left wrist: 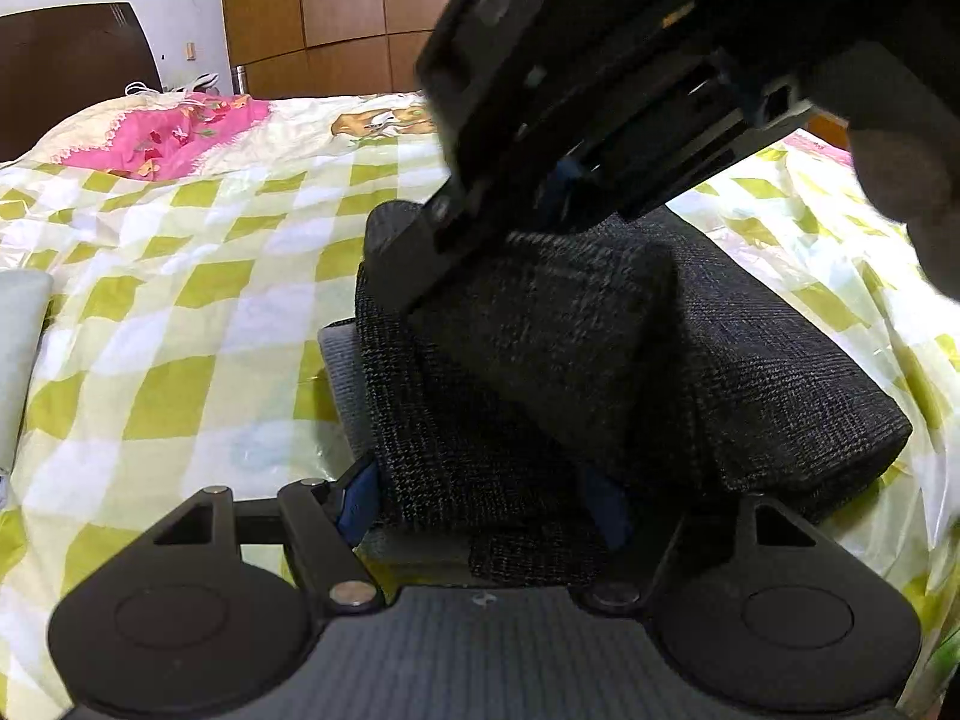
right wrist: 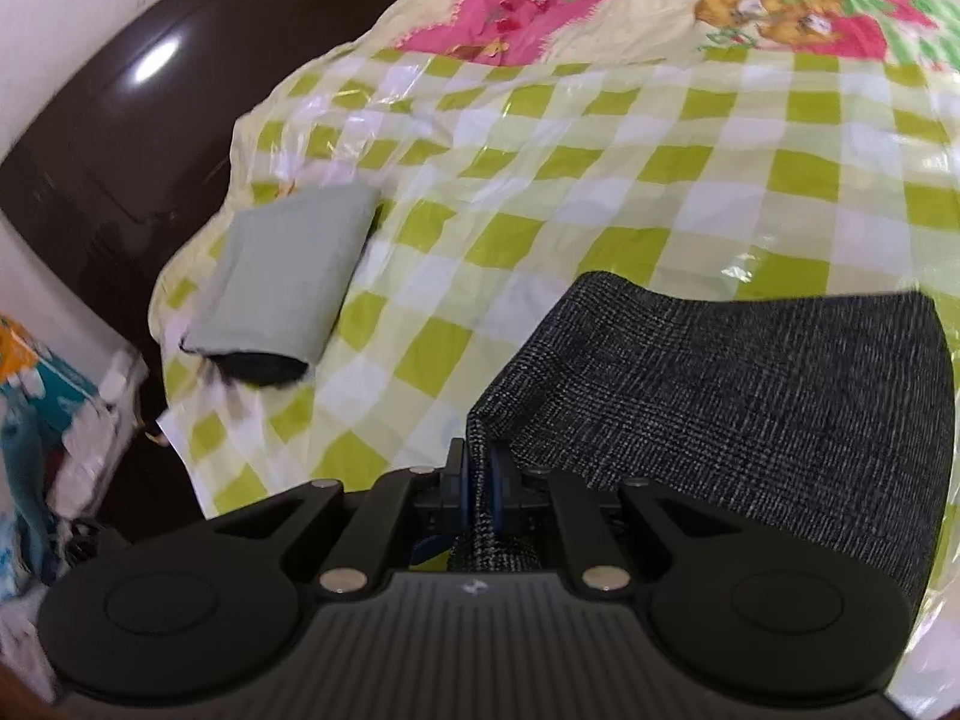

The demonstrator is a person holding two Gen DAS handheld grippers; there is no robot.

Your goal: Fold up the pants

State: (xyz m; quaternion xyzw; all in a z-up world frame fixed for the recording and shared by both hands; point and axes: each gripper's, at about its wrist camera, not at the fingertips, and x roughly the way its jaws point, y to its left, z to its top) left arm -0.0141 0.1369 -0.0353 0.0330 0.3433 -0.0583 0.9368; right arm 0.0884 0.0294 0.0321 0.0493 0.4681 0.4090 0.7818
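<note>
Right wrist view: checked bedspread (right wrist: 600, 180) filled the frame, wooden wardrobe (left wrist: 336, 0) behind; right gripper (right wrist: 478, 474) pinched the dark pants (right wrist: 750, 372) lower right; left gripper (left wrist: 486, 504) wide around them.

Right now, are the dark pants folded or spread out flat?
Folded. The dark pants lie doubled in thick layers on the checked bedcover, one flap pinched in the right gripper.
</note>
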